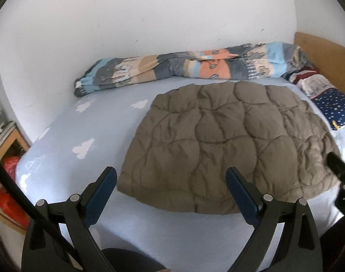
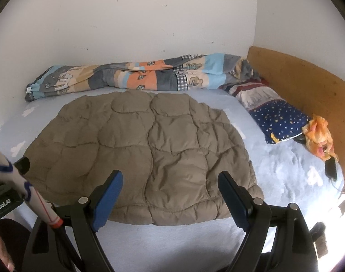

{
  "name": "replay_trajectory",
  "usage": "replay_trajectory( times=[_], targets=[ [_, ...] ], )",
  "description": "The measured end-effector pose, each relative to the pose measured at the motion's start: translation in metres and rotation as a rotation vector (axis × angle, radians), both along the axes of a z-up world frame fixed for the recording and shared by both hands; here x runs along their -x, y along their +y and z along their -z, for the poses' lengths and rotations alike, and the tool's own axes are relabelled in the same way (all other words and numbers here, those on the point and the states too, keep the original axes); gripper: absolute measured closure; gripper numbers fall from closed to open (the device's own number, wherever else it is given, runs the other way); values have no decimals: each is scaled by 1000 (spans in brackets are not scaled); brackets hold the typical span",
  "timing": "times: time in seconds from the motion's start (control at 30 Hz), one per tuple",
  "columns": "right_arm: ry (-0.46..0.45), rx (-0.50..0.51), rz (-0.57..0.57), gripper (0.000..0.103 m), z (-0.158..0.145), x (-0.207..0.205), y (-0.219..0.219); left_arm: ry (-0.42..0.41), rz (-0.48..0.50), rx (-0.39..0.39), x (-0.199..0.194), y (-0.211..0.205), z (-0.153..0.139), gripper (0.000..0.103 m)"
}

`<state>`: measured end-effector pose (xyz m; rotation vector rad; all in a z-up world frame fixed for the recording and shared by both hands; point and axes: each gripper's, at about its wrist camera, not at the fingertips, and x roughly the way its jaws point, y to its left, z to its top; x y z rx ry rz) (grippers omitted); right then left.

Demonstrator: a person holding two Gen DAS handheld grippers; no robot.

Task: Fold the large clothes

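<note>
Hovering with both left tool and right tool spread wide, empty, just short of the quilted khaki jacket lying flat mid-bed. Risk: pinching only the top puffy layer, letting slick fabric slip out mid-fold.

"enRobot.AI" partly readable on left gripper body

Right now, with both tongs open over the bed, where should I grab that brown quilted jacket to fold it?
Probably by the near hem of the brown quilted jacket, one corner per hand. It lies flat on the bed sheet with that edge toward you. Come in low from the near side: left tongs at the left corner, right tongs at the right, pinching the thick hem.
</note>
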<state>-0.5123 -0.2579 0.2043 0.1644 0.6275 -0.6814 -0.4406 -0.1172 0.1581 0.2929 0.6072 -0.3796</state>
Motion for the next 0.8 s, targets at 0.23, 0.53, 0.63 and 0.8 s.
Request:
replay_trajectory(
  times=[0.23,0.53,0.63,0.8],
  targets=[
    [-7,14,-3,14,-4,2,5,-26,-8,-45,5,-5,1,7],
    [-10,32,-1,14,-9,3,8,-39,8,-53,11,-10,2,7],
    [-12,42,-3,14,-11,4,10,-34,16,-45,13,-9,0,7],
    [-24,39,-1,14,-21,9,16,-5,28,-1,23,1,-12,7]
  ],
)
